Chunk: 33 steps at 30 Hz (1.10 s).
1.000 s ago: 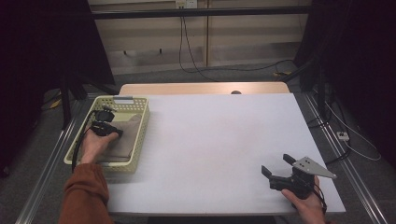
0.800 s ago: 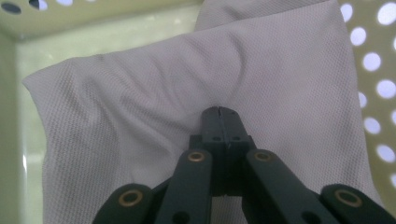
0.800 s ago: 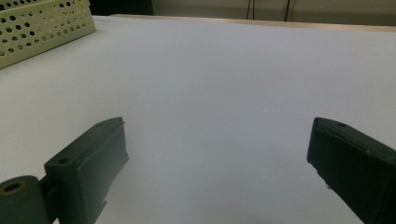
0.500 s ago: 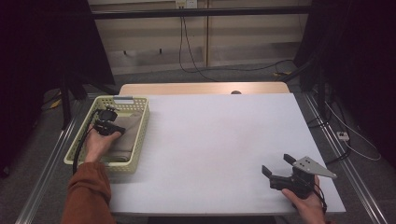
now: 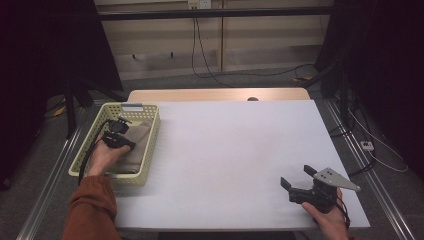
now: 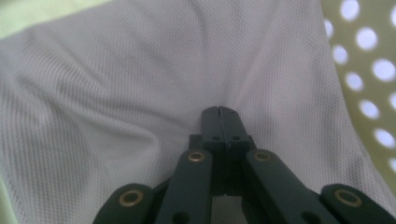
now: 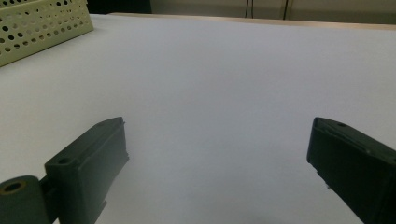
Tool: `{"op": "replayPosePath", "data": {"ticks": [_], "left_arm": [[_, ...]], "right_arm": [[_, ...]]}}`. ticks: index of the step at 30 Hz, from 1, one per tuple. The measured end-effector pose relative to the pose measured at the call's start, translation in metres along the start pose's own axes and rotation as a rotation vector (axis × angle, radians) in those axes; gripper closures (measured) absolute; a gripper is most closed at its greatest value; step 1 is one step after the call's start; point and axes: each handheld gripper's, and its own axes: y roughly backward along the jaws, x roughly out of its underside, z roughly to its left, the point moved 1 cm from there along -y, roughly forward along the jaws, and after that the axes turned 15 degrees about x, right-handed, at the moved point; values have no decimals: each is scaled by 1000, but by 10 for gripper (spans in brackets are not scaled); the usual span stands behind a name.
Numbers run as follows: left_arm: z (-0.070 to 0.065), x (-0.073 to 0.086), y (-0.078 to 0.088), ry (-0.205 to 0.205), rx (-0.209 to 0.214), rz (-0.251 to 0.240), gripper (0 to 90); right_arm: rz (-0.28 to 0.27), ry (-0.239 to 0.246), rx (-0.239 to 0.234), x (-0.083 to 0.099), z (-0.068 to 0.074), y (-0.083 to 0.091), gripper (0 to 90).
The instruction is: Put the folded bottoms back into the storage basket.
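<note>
Yellow basket (image 5: 150,145) holds cloth (image 5: 136,145).

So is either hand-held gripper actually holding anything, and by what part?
The left hand-held gripper is shut on a fold of the grey cloth in the basket. The right hand-held gripper is open, holding nothing.

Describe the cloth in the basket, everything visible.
The cloth is pale grey-beige with a fine mesh weave, soft and creased. It lies crumpled in the yellow-green perforated basket at the table's left. The left hand-held gripper is shut on a fold, with creases running to its tips. How much fabric is pinched is unclear.
</note>
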Motion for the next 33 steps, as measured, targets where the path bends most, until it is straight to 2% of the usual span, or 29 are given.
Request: {"op": "replayPosePath", "data": {"ticks": [2, 3, 4, 5, 8, 10, 12, 13, 14, 16, 17, 18, 19, 20, 24, 25, 26, 27, 30, 31, 33], "left_arm": [[-5, 2, 2, -22, 3, 50, 900], [-6, 3, 2, -8, 13, 52, 900], [-6, 5, 3, 5, 50, 56, 900], [-6, 5, 5, 3, 48, 61, 900], [-4, 5, 7, 17, 77, 51, 900], [-2, 4, 10, 2, 77, 4, 900], [2, 4, 16, 2, 87, -86, 900], [4, 3, 20, -14, 79, -135, 900], [7, 1, 23, -3, 61, -187, 900], [14, -3, 30, 3, 38, -230, 900], [18, -5, 31, 22, 12, -266, 900], [20, -5, 31, 30, 8, -274, 900], [24, -7, 30, 45, -26, -296, 900], [27, -8, 29, 44, -59, -293, 900], [39, -13, 25, 59, -91, -356, 892], [40, -15, 24, 65, -86, -363, 893], [40, -19, 23, 59, -83, -351, 893], [39, -22, 22, 46, -97, -348, 894], [40, -28, 17, 32, -87, -333, 895], [40, -29, 14, 34, -91, -329, 895], [46, -27, 8, 66, -85, -297, 894]], "right_arm": [[0, 1, -2, 0, 0, 0, 46], [1, 1, 0, 0, 0, -1, 46], [4, 1, 0, 0, 0, -1, 46], [4, 0, 1, 0, 0, -1, 47], [1, 7, 0, 0, 0, 0, 46], [0, 0, 4, 0, 0, -1, 47], [3, -1, 2, 0, -1, -1, 47], [2, -1, 3, 0, -1, -2, 46], [3, 1, 2, 0, -1, -2, 47], [4, 0, 2, 0, 0, -1, 46], [4, 0, 3, 0, 0, -1, 46], [4, 1, 3, 0, 0, -1, 46], [3, 2, 4, 0, -1, -1, 46], [3, -2, 3, 0, -1, -1, 47], [6, 0, 3, 0, -1, -2, 47], [7, 0, 3, 0, -1, -2, 47], [7, -1, 4, 0, -1, -2, 47], [7, 0, 4, 0, -1, -2, 47], [7, -1, 6, 0, -1, -2, 47], [7, -1, 7, 0, -1, -2, 47], [6, -2, 6, 0, -1, -2, 47]]}}
